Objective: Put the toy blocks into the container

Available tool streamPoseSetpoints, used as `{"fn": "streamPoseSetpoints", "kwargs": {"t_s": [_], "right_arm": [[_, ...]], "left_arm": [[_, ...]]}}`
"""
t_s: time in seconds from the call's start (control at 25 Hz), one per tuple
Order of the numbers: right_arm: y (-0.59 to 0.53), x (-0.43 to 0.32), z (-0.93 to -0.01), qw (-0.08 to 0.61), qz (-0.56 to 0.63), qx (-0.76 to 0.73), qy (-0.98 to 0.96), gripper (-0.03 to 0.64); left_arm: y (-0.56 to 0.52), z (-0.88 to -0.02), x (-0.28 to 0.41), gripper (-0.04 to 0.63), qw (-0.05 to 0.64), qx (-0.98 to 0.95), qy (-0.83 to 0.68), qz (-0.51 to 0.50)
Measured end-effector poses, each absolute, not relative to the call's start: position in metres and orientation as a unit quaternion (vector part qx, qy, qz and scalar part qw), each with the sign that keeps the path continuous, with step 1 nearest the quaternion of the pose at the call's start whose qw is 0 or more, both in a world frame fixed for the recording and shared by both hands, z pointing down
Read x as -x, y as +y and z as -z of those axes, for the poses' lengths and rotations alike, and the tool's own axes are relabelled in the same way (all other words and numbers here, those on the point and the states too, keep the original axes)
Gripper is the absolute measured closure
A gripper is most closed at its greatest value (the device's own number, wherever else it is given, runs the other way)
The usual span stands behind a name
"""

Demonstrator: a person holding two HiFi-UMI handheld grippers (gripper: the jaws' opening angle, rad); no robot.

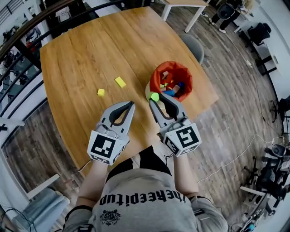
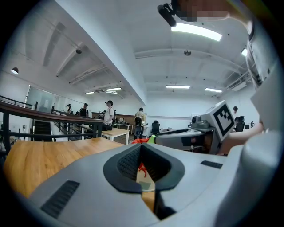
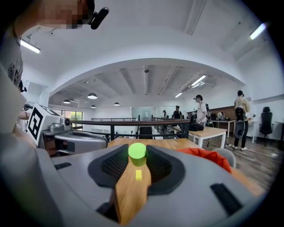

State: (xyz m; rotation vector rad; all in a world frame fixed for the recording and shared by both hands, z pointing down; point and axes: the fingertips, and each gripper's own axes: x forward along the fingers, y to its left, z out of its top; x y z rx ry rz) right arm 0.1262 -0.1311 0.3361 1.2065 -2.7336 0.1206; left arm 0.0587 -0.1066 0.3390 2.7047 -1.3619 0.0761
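My right gripper point(image 1: 155, 98) is shut on a green cylinder block point(image 1: 155, 96), held just left of the orange container's point(image 1: 186, 74) near rim. In the right gripper view the green cylinder point(image 3: 137, 150) sits pinched at the tips of the right gripper point(image 3: 138, 156), with the orange container point(image 3: 205, 156) to the right. The container holds several coloured blocks point(image 1: 171, 87). Two yellow blocks point(image 1: 120, 82) point(image 1: 100, 92) lie on the wooden table point(image 1: 86, 54). My left gripper point(image 1: 132, 104) hovers shut and empty over the table; its jaws point(image 2: 141, 147) meet with nothing between them.
A grey chair point(image 1: 193, 45) stands beyond the table's right edge, and a white table point(image 1: 183, 5) farther back. A railing point(image 1: 18, 31) runs along the table's far left side. The table's near edge point(image 1: 136, 149) is close to the person's body.
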Motion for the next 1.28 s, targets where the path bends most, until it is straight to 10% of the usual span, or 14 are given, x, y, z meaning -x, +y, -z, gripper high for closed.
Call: {"fn": "streamPoseSetpoints", "kwargs": {"t_s": [1.28], "right_arm": [[-0.197, -0.228, -0.339, 0.066, -0.048, -0.432, -0.898, 0.483]], "left_arm": [[-0.162, -0.333, -0.142, 0.580, 0.047, -0.891, -0.451, -0.032]]}}
